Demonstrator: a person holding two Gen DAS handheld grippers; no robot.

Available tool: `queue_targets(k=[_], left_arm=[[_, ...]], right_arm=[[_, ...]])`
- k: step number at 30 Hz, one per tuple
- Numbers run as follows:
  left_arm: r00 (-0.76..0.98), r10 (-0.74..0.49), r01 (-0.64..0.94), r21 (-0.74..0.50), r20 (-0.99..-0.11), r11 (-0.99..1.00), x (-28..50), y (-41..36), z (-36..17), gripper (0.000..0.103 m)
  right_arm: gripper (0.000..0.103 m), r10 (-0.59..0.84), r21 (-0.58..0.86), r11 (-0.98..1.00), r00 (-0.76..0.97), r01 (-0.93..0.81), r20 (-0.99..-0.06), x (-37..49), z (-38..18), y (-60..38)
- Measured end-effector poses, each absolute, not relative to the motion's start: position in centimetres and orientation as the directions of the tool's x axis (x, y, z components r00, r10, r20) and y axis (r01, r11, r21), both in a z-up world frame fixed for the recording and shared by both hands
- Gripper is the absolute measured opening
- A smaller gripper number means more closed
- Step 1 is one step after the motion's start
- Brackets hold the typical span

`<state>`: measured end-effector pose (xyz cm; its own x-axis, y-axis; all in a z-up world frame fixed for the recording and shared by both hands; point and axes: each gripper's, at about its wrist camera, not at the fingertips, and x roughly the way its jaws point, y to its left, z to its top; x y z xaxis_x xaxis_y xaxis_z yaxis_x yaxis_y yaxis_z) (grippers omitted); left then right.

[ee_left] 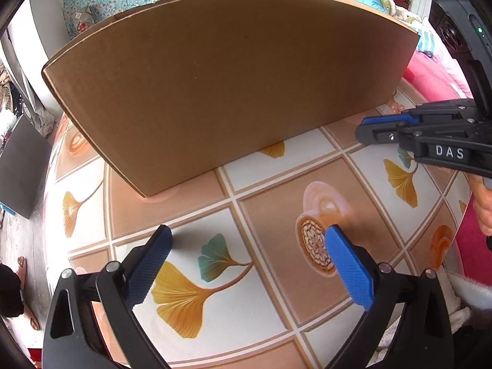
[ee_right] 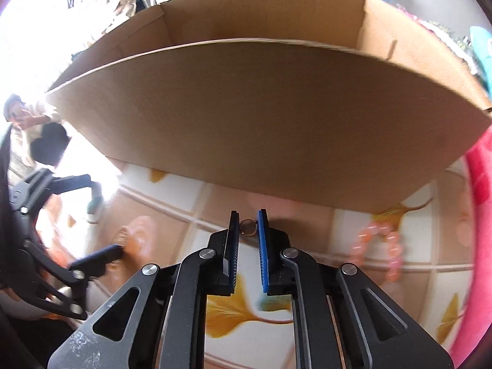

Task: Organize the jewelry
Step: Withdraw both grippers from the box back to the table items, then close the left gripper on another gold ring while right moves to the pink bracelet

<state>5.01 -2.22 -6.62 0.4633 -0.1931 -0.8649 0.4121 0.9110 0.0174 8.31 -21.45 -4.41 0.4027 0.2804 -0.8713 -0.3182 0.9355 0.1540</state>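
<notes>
A small gold ring [ee_right: 247,227] sits between the tips of my right gripper [ee_right: 248,224], whose blue pads [ee_right: 263,240] are closed on it above the table. A pink and orange bead bracelet [ee_right: 378,249] lies on the tablecloth to the right of it. A large open cardboard box [ee_left: 233,83] stands at the back of the table, and it also shows in the right wrist view [ee_right: 270,129]. My left gripper [ee_left: 247,240] is wide open and empty over the tablecloth. The right gripper also shows in the left wrist view [ee_left: 366,127], near the box's right corner.
The table carries a tiled cloth with ginkgo leaf prints [ee_left: 196,295]. Pink bedding [ee_left: 430,73] lies to the right. A person [ee_right: 27,123] stands at the far left.
</notes>
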Motion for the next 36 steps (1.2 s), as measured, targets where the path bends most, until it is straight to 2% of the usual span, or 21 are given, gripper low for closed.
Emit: queue_targets(k=[8,11,17,25,29,33,36], left_arm=[[0.461,-0.203,0.424,0.014,-0.864,0.906,4.9,-1.8,-6.7,0.098],[0.461,-0.202,0.424,0.014,-0.864,0.906,4.8,-1.7,-6.7,0.098],[0.46,-0.202,0.422,0.013,-0.865,0.906,4.7,-1.8,-6.7,0.098],[0.455,-0.198,0.423,0.014,-0.868,0.906,4.7,-1.9,-6.7,0.098],[0.454,-0.198,0.422,0.014,-0.869,0.906,4.7,-2.0,-6.7,0.098],[0.455,-0.198,0.423,0.015,-0.868,0.906,4.8,-2.0,-6.8,0.098],[0.455,-0.198,0.422,0.014,-0.868,0.907,4.8,-2.0,-6.8,0.098]], right_arm=[[0.013,0.498,0.406,0.855,0.293,-0.324,-0.816,8.9,-5.4,-19.8],[0.016,0.531,0.45,0.842,0.308,-0.299,-0.789,8.7,-4.8,-20.3],[0.015,0.569,0.519,0.822,0.319,-0.232,-0.758,8.8,-4.6,-24.2],[0.009,0.592,0.537,0.803,0.249,-0.257,-0.766,7.9,-5.4,-21.2],[0.01,0.594,0.532,0.803,0.293,-0.267,-0.75,7.2,-4.1,-22.4],[0.014,0.523,0.477,0.852,0.393,-0.216,-0.756,5.7,-2.0,-27.3],[0.021,0.409,0.382,0.911,0.461,-0.155,-0.787,4.4,-0.9,-30.8]])
